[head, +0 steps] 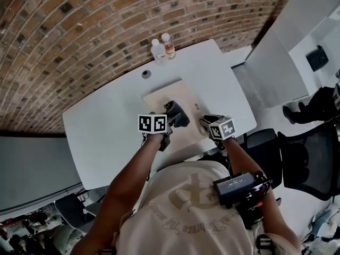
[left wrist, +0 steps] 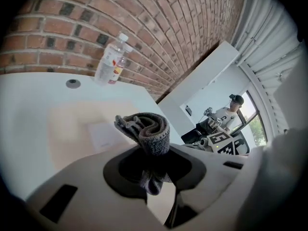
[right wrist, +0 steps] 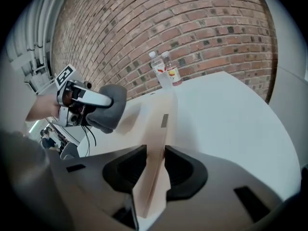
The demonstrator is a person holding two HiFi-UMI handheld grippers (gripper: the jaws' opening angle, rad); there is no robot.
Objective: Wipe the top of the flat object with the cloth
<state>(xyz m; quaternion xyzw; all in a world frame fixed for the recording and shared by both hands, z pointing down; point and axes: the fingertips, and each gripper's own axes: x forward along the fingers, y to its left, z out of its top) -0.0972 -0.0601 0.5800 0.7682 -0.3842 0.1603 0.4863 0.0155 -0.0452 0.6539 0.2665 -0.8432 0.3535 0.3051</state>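
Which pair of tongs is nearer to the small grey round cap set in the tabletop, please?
Left. The left tongs, holding the cloth over the board, are closer to the cap; the right tongs clamp the board's edge, farther off to the right.

At its lower end, the grey cloth [left wrist: 147, 129] vanishes between the jaws of the left gripper [left wrist: 155, 174]. The labels on the two bottles [head: 163, 48] are too small to read. A small dark item [head: 196, 106] on the wooden board [head: 170, 94] cannot be identified, and a distant bystander [left wrist: 226, 117] is indistinct.
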